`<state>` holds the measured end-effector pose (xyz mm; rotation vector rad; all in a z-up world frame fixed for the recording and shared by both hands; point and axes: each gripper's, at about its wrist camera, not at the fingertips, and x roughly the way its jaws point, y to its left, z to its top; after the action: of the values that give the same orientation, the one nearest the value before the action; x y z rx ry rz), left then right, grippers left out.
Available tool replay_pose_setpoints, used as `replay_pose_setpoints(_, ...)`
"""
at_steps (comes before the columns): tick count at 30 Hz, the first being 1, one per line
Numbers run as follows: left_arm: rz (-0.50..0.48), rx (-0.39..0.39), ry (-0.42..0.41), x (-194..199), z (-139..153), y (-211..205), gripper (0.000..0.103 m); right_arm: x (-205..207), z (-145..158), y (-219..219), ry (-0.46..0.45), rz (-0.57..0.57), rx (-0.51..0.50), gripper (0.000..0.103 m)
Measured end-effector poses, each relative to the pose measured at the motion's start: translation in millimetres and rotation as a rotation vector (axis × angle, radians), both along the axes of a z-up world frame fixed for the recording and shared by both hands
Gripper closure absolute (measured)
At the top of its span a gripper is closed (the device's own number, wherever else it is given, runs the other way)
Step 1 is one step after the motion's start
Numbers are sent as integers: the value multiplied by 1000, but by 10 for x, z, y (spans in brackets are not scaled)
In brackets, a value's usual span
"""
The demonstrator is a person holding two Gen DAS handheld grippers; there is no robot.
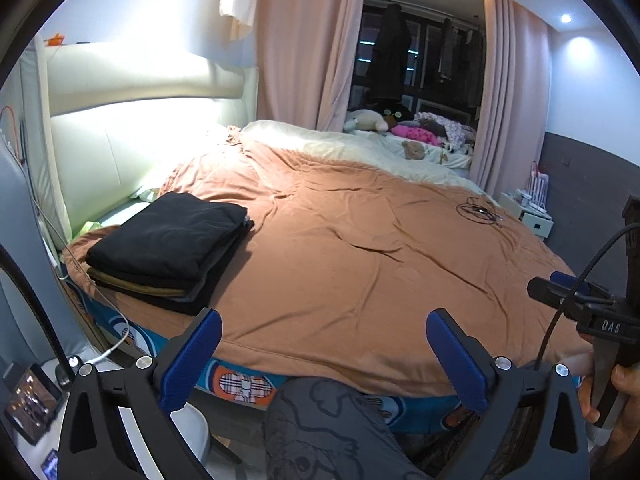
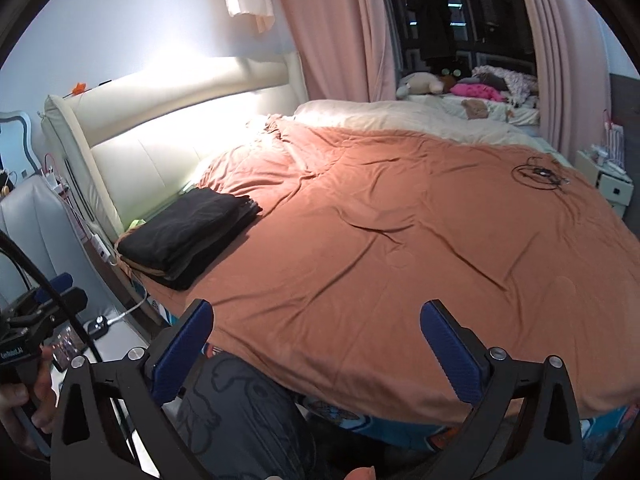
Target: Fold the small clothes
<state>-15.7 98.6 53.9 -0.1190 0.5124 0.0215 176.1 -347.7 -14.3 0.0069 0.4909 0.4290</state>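
A stack of folded dark clothes, black on top, lies on the near left corner of the orange-brown bed cover; it also shows in the right wrist view. My left gripper is open and empty, held above the bed's near edge, right of the stack. My right gripper is open and empty over the same edge. The right gripper's body shows at the right of the left wrist view. The left gripper's body shows at the left of the right wrist view.
A coiled black cable lies on the far right of the cover. My knee in grey patterned trousers is below the bed edge. A cream headboard stands at left. Soft toys sit by the window. A nightstand stands at far right.
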Motion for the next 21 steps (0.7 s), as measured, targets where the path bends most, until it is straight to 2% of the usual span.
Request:
replay_pose_setpoints(8, -9, 6, 1, -210, -53, -205, 0, -319, -119, -138, -15, 15, 6, 0)
replay_pose_setpoints(21, -14, 27, 3, -308, -145, -283, 0, -321, -228, -285, 7, 5, 34, 0)
